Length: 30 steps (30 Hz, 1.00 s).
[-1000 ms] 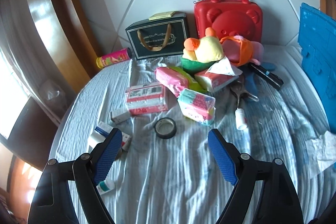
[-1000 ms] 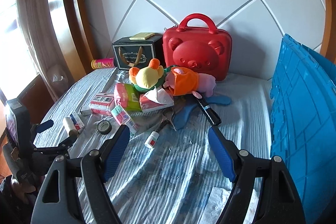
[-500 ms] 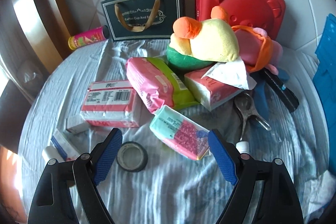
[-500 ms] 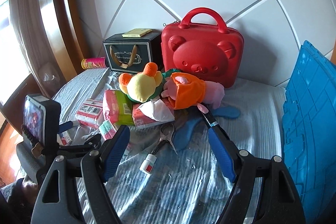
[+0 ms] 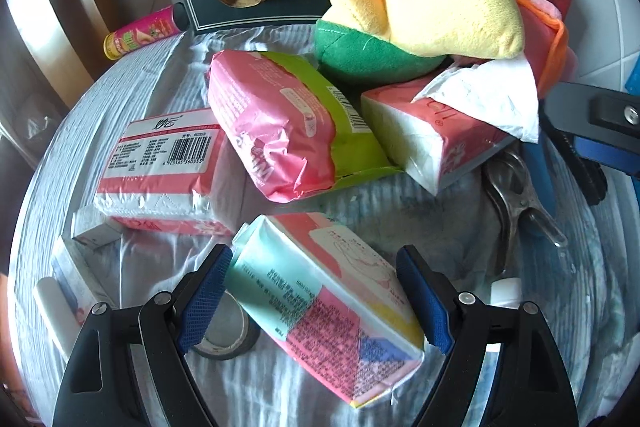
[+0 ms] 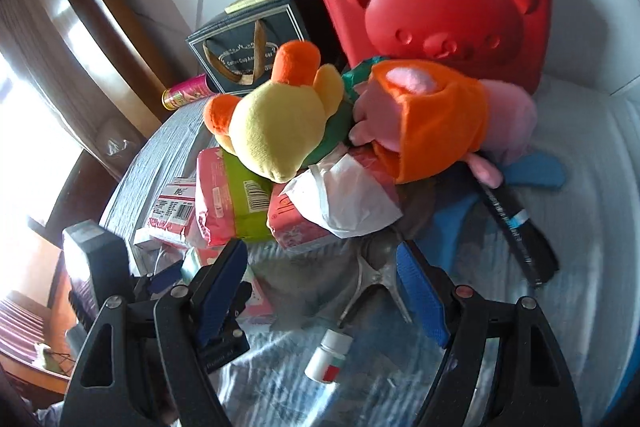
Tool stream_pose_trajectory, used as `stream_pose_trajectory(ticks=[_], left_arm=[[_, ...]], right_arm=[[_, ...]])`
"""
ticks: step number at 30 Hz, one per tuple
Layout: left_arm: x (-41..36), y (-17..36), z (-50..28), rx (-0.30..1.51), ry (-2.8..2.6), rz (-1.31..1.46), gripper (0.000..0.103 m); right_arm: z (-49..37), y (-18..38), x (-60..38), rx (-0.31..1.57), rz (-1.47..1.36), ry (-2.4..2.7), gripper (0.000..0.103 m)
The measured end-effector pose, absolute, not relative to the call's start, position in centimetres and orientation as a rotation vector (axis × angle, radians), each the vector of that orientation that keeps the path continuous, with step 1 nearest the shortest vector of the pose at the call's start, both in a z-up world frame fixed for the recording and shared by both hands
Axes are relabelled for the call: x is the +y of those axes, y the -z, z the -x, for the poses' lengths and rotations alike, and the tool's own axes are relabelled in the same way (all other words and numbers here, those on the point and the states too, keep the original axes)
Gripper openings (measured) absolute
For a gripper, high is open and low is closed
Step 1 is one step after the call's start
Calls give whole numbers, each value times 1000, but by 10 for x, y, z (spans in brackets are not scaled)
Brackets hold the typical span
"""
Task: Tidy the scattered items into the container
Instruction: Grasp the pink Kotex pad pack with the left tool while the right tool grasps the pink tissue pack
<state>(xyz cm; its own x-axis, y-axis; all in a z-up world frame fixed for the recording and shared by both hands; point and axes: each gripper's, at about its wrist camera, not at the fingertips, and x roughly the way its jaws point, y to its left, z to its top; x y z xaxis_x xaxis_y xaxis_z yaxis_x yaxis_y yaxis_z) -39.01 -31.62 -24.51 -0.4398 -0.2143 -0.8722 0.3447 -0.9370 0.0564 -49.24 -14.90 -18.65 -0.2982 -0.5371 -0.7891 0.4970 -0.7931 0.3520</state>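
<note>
the left tongs (image 5: 314,293) stand wide and straddle a pastel tissue pack (image 5: 326,303) lying on the striped bed sheet (image 5: 156,67); the left pad seems at or just beside the pack's end, the right pad just clear of it, so nothing is gripped yet. under the left finger sits a roll of tape (image 5: 224,331), partly hidden by the pack. the right tongs (image 6: 322,289) are also wide and empty, poised over metal pliers (image 6: 370,283), with a small white bottle (image 6: 328,357) just nearer than them and an open tissue box (image 6: 304,223) just beyond. no container shows clearly in these views.

risks, as i judge them: the soft pack lies skewed to the left tongs, so closing could twist or squirt it out, or snag the tape. the two tongs sit near each other and could collide. the pliers are thin and may slip.
</note>
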Motion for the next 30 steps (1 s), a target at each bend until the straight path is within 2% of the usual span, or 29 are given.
stream_pose_trajectory(ticks=[3, 8, 13, 16, 27, 29, 30], left_arm=[[-323, 246, 386, 242, 2434, -1432, 84], [-321, 245, 385, 220, 2457, -1426, 84], [-325, 247, 384, 276, 2468, -1432, 84], [-323, 247, 384, 272, 2469, -1431, 84], [-330, 248, 380, 309, 2487, -1433, 84], [-329, 248, 379, 316, 2491, -1431, 84], [-329, 248, 378, 318, 2494, -1429, 84]], right_arm=[[509, 214, -163, -179, -1397, 2079, 77], [532, 253, -176, -389, -1498, 2055, 77], [544, 272, -179, -509, -1476, 2083, 77], [550, 275, -186, -520, -1465, 2079, 77], [561, 260, -226, -259, -1489, 2231, 78], [564, 258, -238, -171, -1521, 2240, 85], [568, 259, -247, -117, -1545, 2227, 92]])
